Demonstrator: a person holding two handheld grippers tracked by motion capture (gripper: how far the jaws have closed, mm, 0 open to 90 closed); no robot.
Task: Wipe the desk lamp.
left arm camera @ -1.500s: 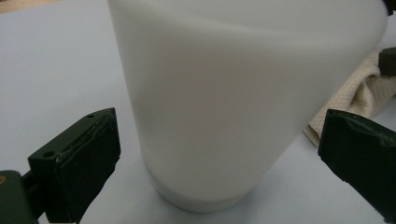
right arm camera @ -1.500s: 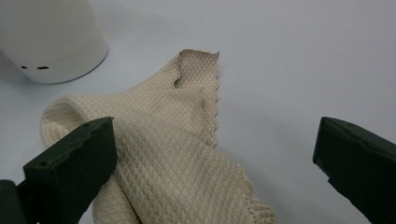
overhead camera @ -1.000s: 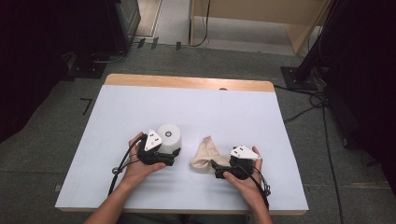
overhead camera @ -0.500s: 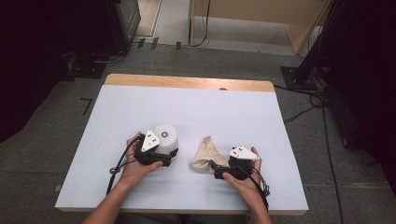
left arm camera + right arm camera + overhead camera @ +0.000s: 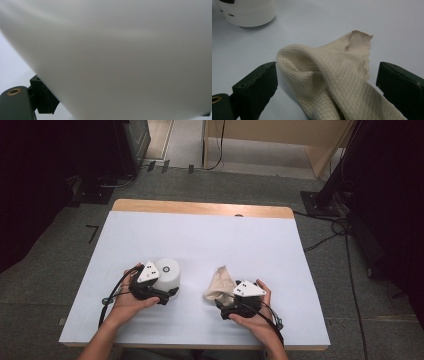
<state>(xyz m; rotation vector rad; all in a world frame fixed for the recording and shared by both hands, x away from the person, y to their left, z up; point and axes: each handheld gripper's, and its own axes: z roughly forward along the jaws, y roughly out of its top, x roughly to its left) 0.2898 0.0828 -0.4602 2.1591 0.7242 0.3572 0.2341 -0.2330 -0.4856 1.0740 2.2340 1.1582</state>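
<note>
From the high view we look down on a pale blue-white table (image 5: 200, 245) with a wooden strip along its far edge. Our two forearms come in from six o'clock. Our left hand holds the left gripper (image 5: 159, 291) at about eight o'clock from the table's middle, pressed against the near side of a white cylindrical cup (image 5: 169, 271) that stands with its round flat end up. The grey three-cornered plate on that gripper lies over the cup's near-left edge. From here we cannot tell how the jaws stand around the cup. At about five o'clock from the table's middle our right hand holds the right gripper (image 5: 223, 296), and a crumpled beige cloth (image 5: 219, 284) lies on the table just ahead of it, bunched into a peak that points toward twelve o'clock. Cup and cloth sit apart, with bare table between them.

In the left gripper view, the white cup (image 5: 120, 57) sits so close that it is a soft blur. One dark jaw touches its curved wall at seven o'clock; a sliver of the other shows at the frame's five o'clock corner. The left gripper (image 5: 120, 110) is clamped on the cup.

In the right gripper view, the right gripper (image 5: 327, 90) has its two dark jaws spread wide, one at eight o'clock and one at four o'clock. The beige waffle-weave cloth (image 5: 329, 75) lies between them, its folded hump near the eight o'clock jaw, its frayed corner raised toward one o'clock. Neither jaw pinches it. The white cup (image 5: 247, 12) stands on the table at eleven o'clock.
</note>
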